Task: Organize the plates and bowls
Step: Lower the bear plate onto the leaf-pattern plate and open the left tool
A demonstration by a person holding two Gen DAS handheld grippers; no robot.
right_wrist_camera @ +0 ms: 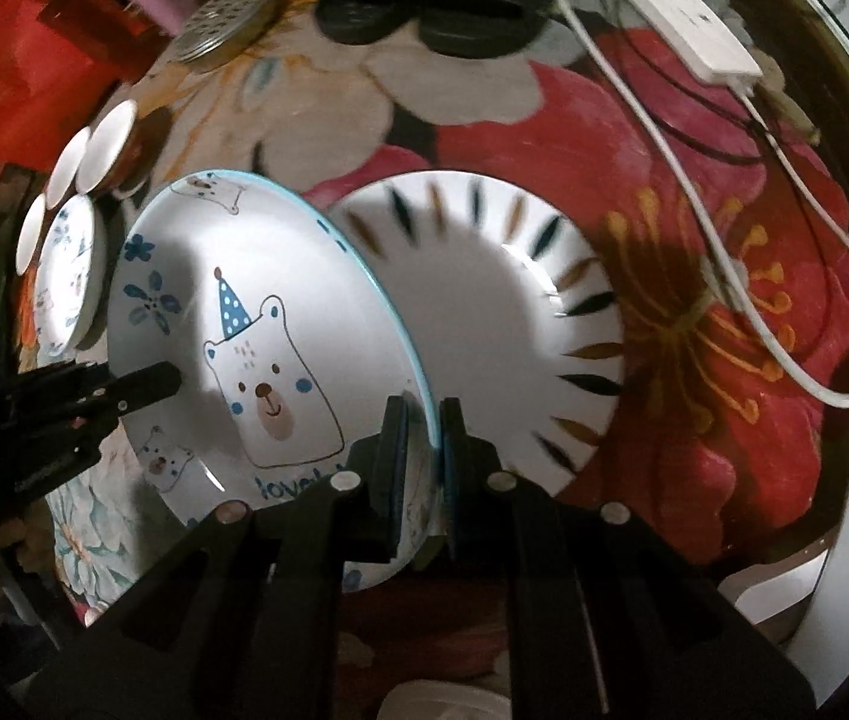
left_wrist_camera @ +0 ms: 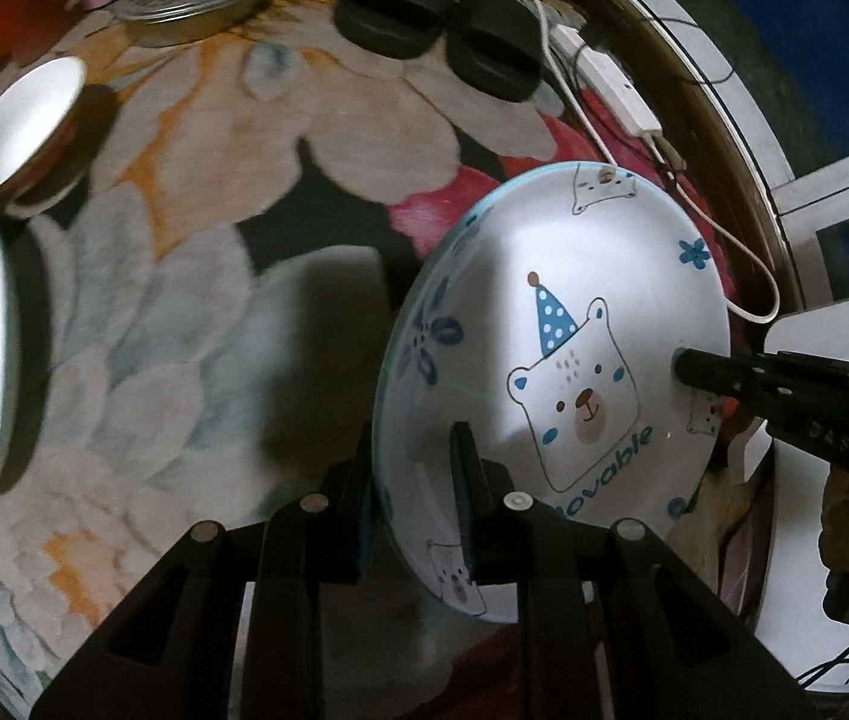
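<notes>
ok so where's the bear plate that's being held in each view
Left wrist: the bear plate fills the centre-right, the left gripper clamped on its lower-left rim, the right gripper's tip at its right edge.
Right wrist: the same bear plate sits centre-left, the right gripper clamped on its right rim.
Shared landmark: the black sandals at the top of both views.

Left gripper (left_wrist_camera: 418,468) clamped, pointing steeply down; right gripper (right_wrist_camera: 427,441) likewise.
</notes>
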